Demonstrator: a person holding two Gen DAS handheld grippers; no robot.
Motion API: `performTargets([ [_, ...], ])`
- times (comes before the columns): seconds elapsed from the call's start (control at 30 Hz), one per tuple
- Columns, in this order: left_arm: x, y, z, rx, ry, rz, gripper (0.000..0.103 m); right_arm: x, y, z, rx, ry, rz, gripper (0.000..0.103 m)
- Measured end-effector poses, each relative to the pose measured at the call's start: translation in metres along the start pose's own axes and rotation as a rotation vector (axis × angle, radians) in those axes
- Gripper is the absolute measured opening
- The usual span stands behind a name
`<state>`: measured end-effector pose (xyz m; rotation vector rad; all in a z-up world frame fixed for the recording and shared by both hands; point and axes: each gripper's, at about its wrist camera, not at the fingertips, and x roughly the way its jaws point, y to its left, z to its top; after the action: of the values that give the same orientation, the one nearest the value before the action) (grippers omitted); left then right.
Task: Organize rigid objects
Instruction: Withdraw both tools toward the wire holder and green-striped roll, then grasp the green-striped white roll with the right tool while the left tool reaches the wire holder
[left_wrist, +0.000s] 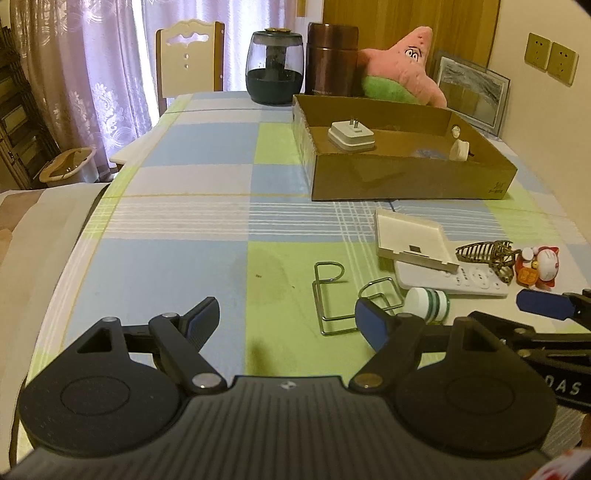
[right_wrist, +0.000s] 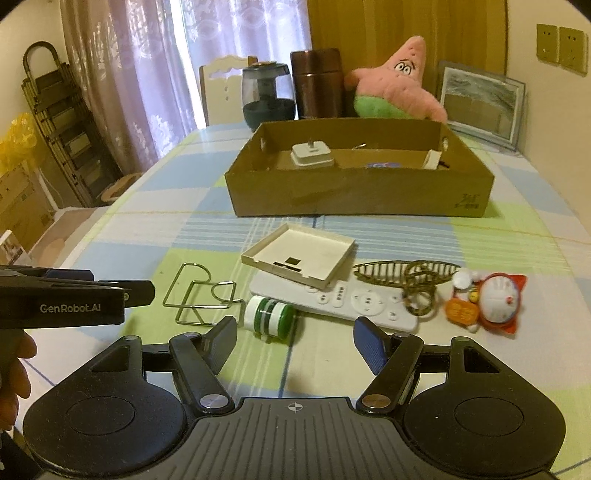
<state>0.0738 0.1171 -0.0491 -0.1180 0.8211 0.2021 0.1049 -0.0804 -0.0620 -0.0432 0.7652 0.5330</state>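
A cardboard box (right_wrist: 358, 195) stands mid-table and holds a white plug adapter (right_wrist: 312, 157) and small white items. In front of it lie a bent wire stand (right_wrist: 201, 295), a green-and-white jar (right_wrist: 271, 317) on its side, a white remote (right_wrist: 343, 301), a cream plastic tray (right_wrist: 301, 260) resting on the remote, a brass wire dish (right_wrist: 406, 275) and a red-and-white cat figurine (right_wrist: 487, 301). My right gripper (right_wrist: 295, 341) is open and empty, just short of the jar. My left gripper (left_wrist: 284, 319) is open and empty, left of the wire stand (left_wrist: 332, 299) and the jar (left_wrist: 428, 304).
A dark glass jar (right_wrist: 267, 98), a brown canister (right_wrist: 317, 83), a pink star plush (right_wrist: 395, 85) and a framed picture (right_wrist: 480, 101) stand behind the box. A chair (left_wrist: 188, 55) is at the far table edge. The table drops off at the left.
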Motion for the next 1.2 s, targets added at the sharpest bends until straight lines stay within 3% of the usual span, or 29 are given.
performTargets([
  [0.27, 0.015, 0.003, 0.001, 0.01, 0.006, -0.019, 0.077, 0.025, 0.01, -0.002, -0.007, 0.018, 0.009, 0.064],
  [0.83, 0.023, 0.01, 0.0, -0.016, -0.002, -0.02, 0.077, 0.059, 0.02, -0.002, -0.023, 0.052, -0.009, 0.031],
  [1.2, 0.024, 0.004, -0.001, -0.012, 0.009, -0.058, 0.077, 0.036, 0.016, -0.003, -0.055, 0.025, 0.001, 0.029],
])
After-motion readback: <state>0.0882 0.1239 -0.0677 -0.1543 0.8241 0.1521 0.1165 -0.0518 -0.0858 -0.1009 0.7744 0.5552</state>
